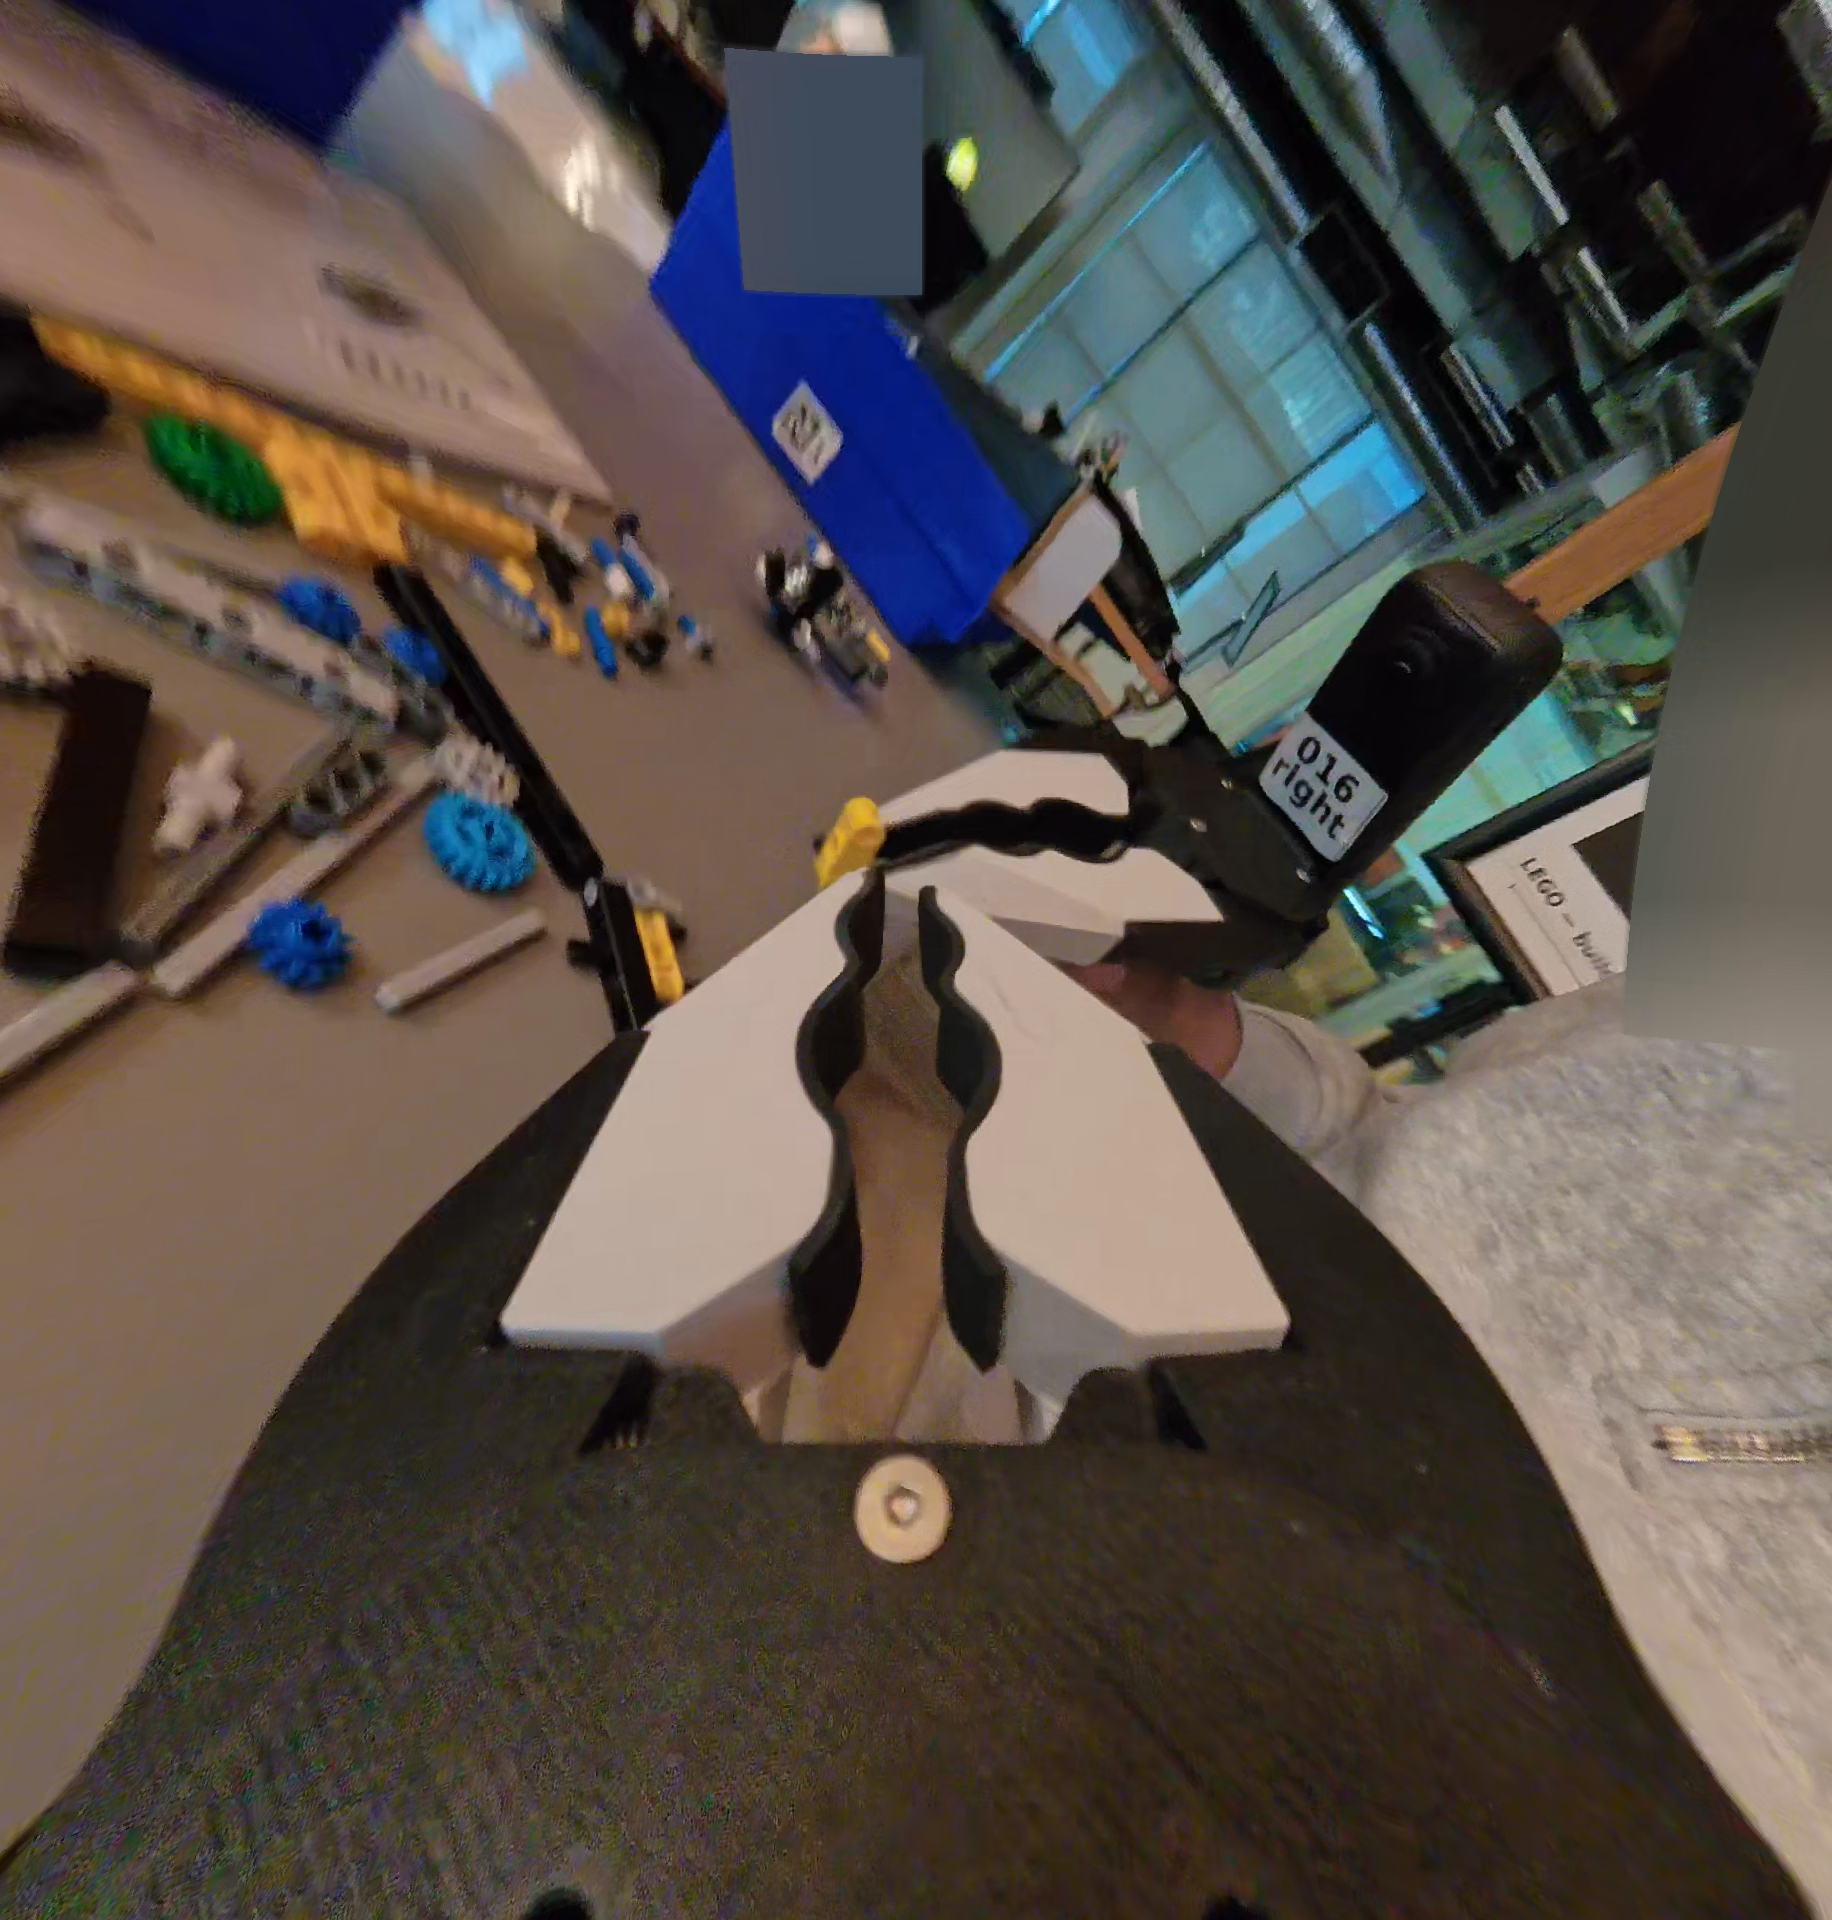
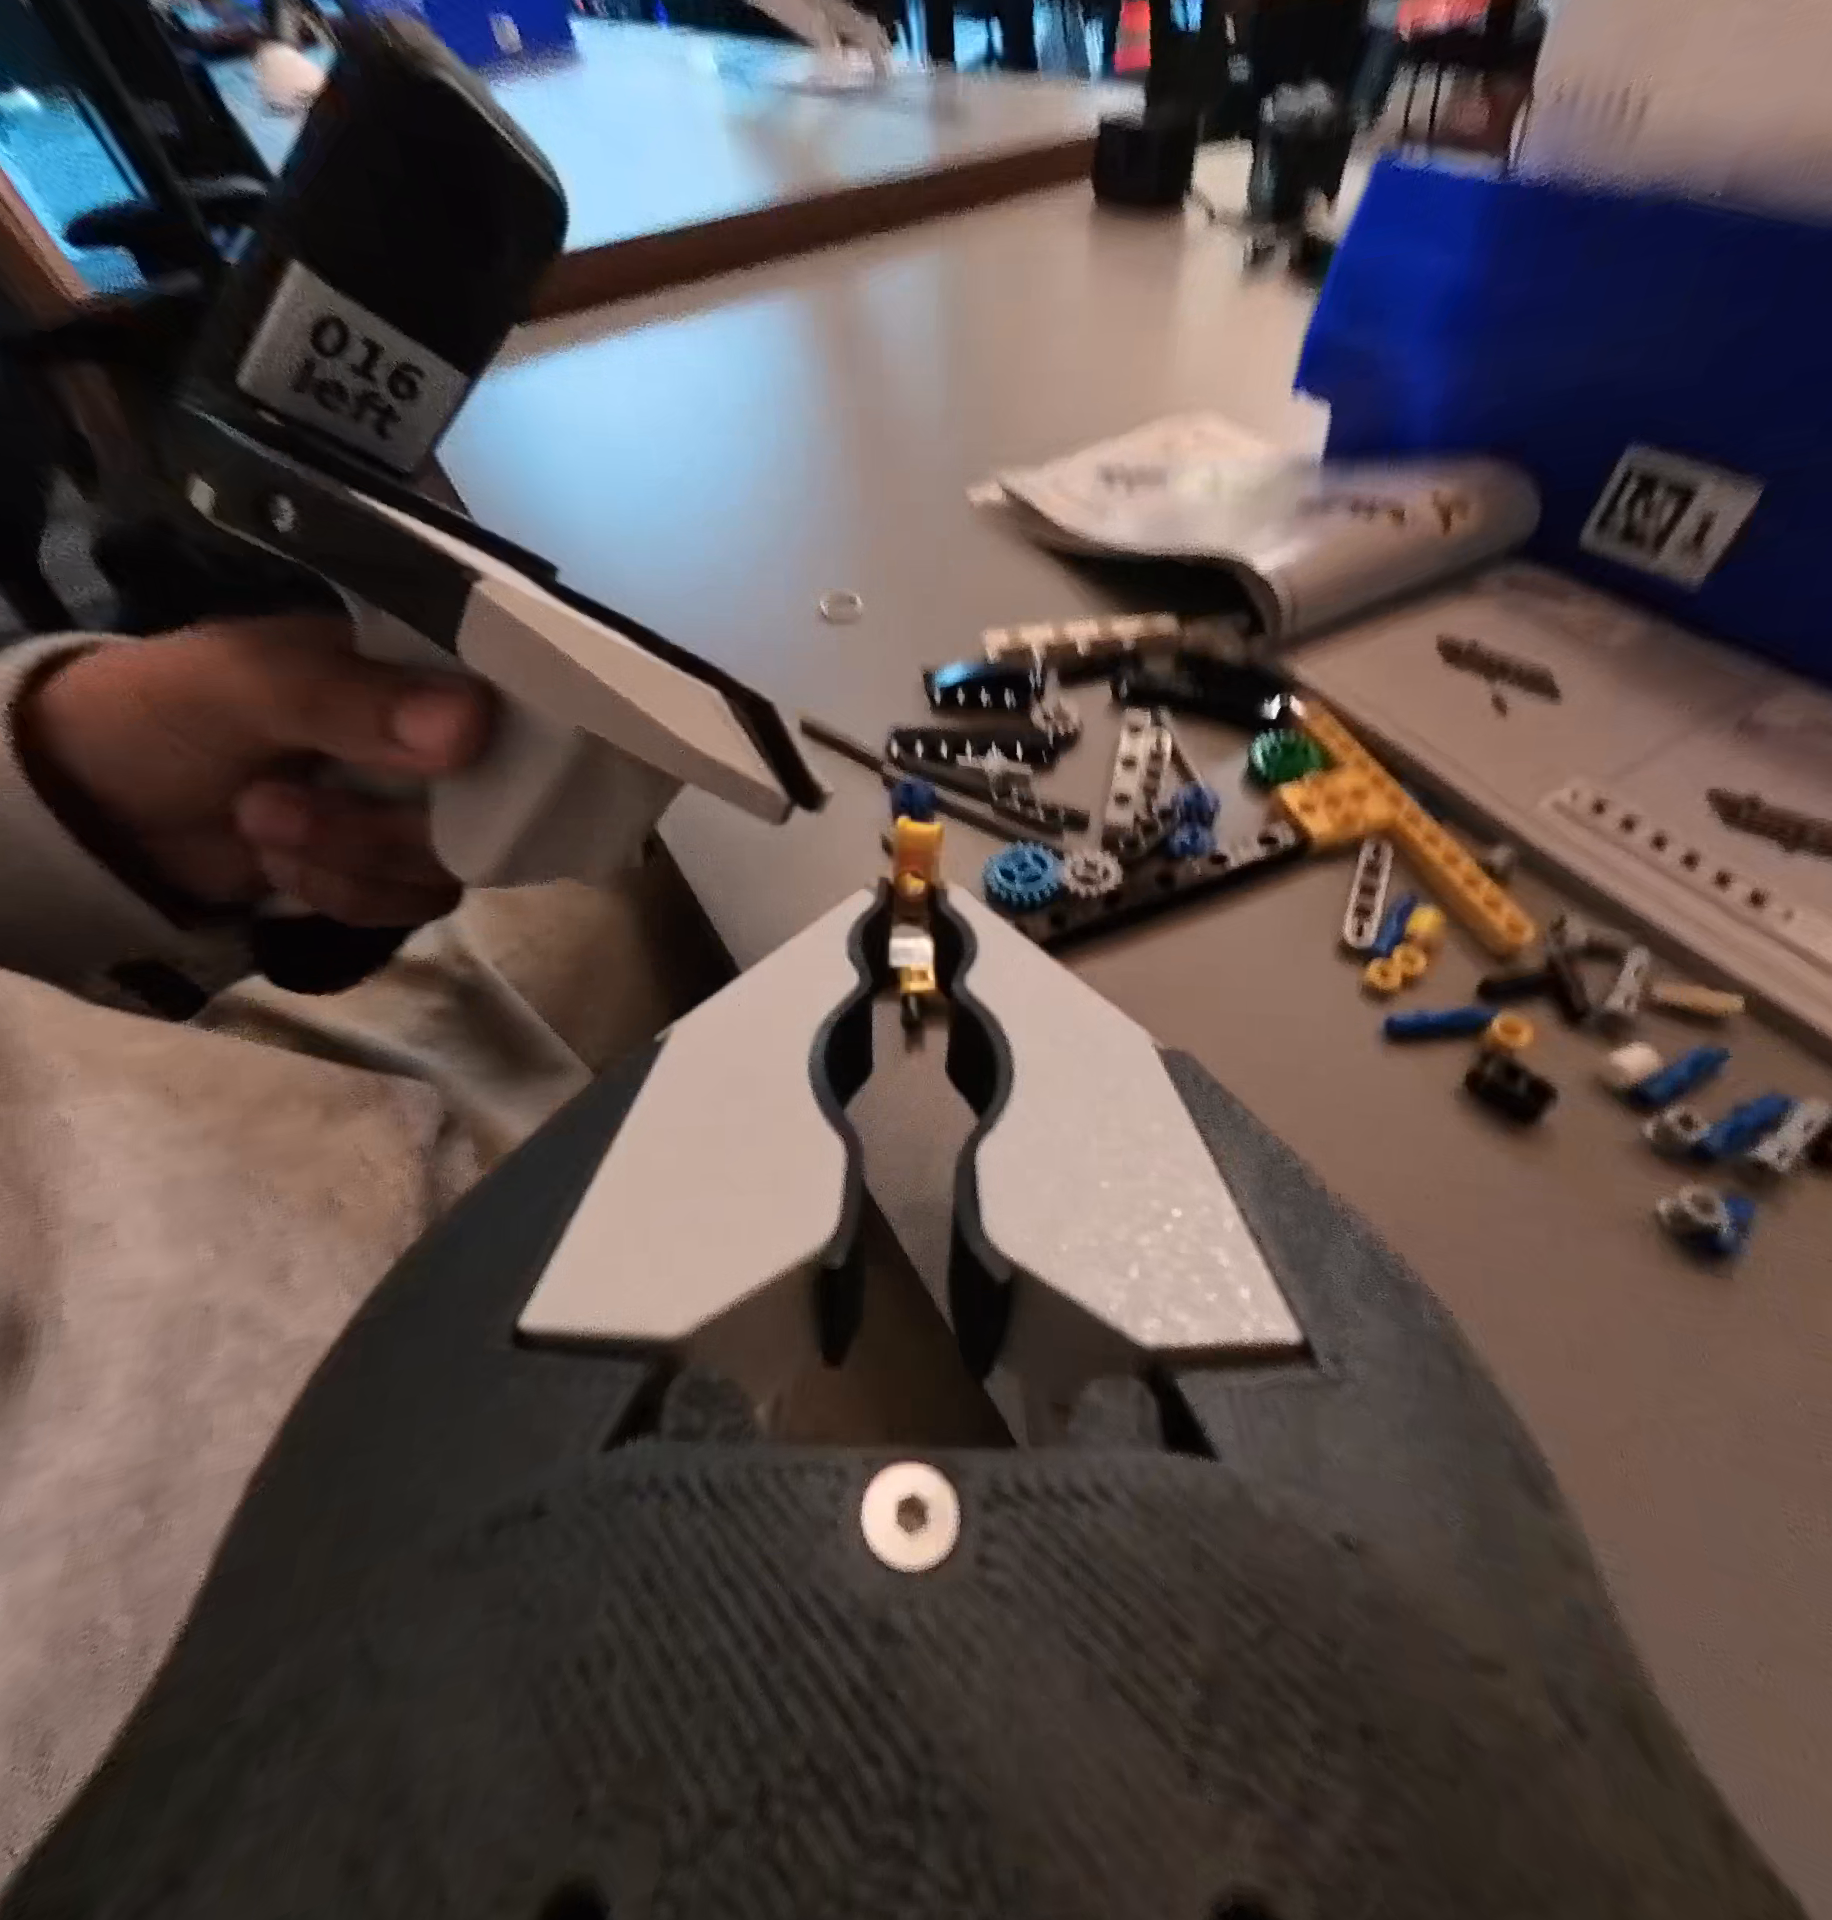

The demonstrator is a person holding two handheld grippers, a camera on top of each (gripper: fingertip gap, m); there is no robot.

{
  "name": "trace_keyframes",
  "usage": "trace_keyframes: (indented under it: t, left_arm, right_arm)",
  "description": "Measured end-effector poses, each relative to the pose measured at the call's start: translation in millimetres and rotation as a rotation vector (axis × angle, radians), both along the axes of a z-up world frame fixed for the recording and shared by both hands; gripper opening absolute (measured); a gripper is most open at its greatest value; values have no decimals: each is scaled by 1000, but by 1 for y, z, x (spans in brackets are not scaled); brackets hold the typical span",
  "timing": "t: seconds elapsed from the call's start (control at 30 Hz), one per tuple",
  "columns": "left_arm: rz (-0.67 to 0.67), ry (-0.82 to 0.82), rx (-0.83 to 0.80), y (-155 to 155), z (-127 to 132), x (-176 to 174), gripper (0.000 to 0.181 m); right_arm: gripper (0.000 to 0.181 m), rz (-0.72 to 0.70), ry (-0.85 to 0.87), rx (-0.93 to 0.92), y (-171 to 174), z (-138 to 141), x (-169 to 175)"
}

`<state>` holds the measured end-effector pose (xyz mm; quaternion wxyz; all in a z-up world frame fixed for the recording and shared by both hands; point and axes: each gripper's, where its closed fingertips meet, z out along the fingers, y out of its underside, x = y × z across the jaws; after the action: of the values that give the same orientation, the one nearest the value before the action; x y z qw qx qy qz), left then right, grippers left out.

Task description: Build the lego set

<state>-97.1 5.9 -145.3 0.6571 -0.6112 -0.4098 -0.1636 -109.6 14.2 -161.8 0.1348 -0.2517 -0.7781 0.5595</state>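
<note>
My right gripper (image 2: 912,909) is shut on a small yellow lego piece (image 2: 913,854) with a blue pin (image 2: 912,798) on top and a white part lower down, held above the table's near edge. In the left wrist view the right gripper (image 1: 876,836) holds the yellow piece (image 1: 847,833) just beyond my left fingertips. My left gripper (image 1: 899,896) is shut and holds nothing. It also shows in the right wrist view (image 2: 803,800), just up and left of the yellow piece, not touching it.
On the grey table (image 2: 787,436) lies a partial build with a yellow frame (image 2: 1379,805), a green gear (image 2: 1286,758) and blue gears (image 2: 1021,873). Loose small pieces (image 2: 1618,1070) lie to the right. A booklet (image 2: 1255,520) and a blue box (image 2: 1618,395) stand behind. A hand (image 2: 247,769) holds the left gripper. Only a small space, under 4 cm, lies between the two pairs of fingers.
</note>
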Motion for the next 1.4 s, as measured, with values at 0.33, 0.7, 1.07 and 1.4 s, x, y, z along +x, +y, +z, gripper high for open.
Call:
trace_keyframes:
  t: [0.33,0.7,1.07,1.4]
  left_arm:
    - [90,268,-141,3,13,2,13]
    - [80,247,-98,4,15,2,4]
    - [144,246,-67,1,23,-10,1]
    - [214,144,-1,-2,34,-26,1]
  right_arm:
    - [5,34,-283,-362,-8,23,3]
    - [5,57,-291,-446,-9,29,4]
    - [9,41,-244,-418,-3,33,-5]
    - [12,27,-145,-289,33,27,-47]
